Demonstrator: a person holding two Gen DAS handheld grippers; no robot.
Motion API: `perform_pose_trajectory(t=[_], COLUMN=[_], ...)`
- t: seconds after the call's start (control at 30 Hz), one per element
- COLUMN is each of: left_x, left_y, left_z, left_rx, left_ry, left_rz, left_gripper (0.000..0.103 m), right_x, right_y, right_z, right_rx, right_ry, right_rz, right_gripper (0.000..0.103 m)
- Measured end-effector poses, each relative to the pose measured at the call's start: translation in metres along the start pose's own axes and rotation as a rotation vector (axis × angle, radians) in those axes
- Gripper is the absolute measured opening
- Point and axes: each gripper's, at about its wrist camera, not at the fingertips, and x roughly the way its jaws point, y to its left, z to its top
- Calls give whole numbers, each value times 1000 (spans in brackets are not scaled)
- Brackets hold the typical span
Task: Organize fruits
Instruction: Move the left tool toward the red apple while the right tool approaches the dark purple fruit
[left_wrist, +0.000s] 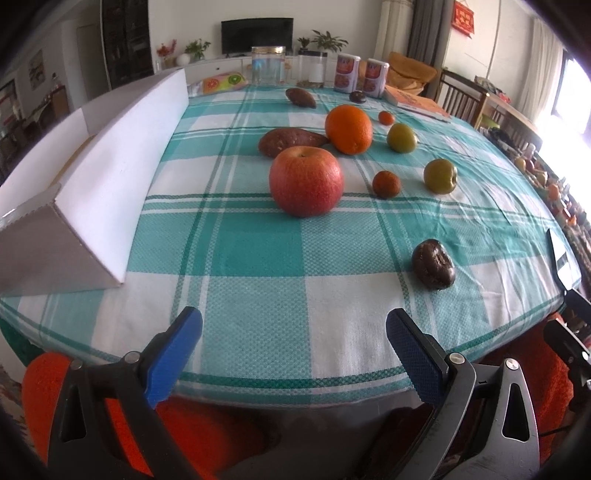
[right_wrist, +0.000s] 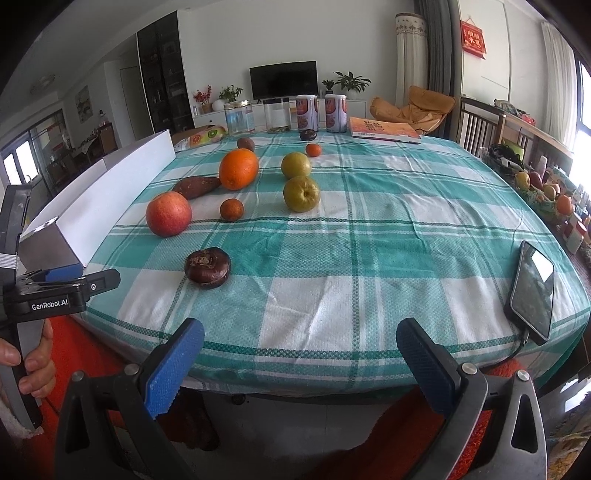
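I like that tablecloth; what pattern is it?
The tablecloth is a teal-green and white plaid check, clearest in the right wrist view.

Near strip of tablecloth (right_wrist: 314, 295) bare, open approach. White box (left_wrist: 122, 155) walls off left side. Dark fruit (right_wrist: 207, 267) sits nearest; apple (left_wrist: 306, 181) behind it. Phone (right_wrist: 533, 291) blocks right edge. Jars (right_wrist: 258, 116) line far edge.

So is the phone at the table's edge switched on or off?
On. The phone screen glows with a bright picture in the right wrist view, and a cable is plugged into its near end.
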Motion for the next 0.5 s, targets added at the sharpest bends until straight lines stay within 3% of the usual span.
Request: perform_pose_trajectory(t=[0.5], left_x=[50], left_y=[9], left_z=[16], left_rx=[7], left_ry=[59], left_rz=[53], left_gripper=[101], right_x=[3], right_y=[2], right_z=[-5], right_rx=[-4], right_ry=[34], right_rz=[54], right_gripper=[103])
